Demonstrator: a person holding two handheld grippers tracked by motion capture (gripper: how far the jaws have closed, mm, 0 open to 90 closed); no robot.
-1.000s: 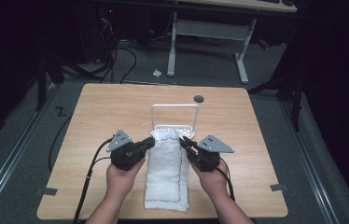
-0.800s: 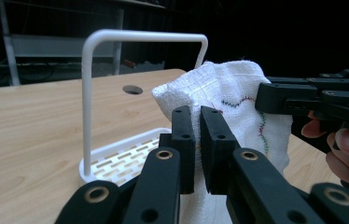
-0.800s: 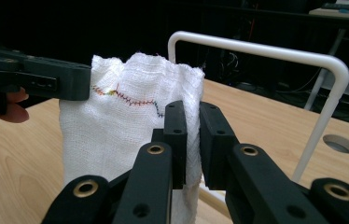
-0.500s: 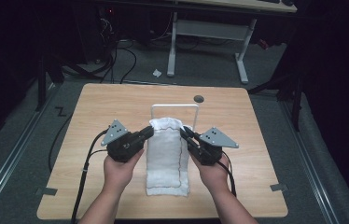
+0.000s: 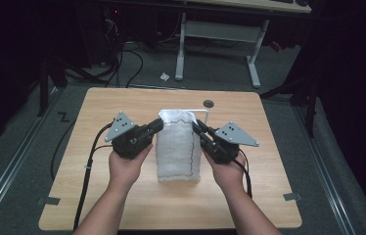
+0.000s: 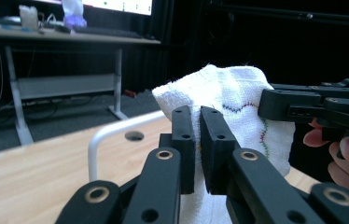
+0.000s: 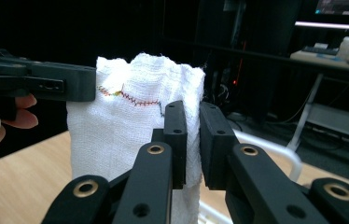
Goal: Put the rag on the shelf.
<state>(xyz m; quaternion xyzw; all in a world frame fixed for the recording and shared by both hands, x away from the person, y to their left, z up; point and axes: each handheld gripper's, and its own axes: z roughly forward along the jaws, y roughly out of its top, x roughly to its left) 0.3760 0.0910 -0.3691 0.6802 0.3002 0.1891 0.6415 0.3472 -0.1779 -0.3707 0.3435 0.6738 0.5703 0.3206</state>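
My left gripper (image 5: 157, 126) and right gripper (image 5: 195, 128) pinch the towel (image 5: 178, 149) mid-frame; I should keep both fingers level, towel taut.

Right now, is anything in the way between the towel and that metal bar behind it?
Nothing visible. The white towel hangs from the left gripper and right gripper, just in front of the metal bar.
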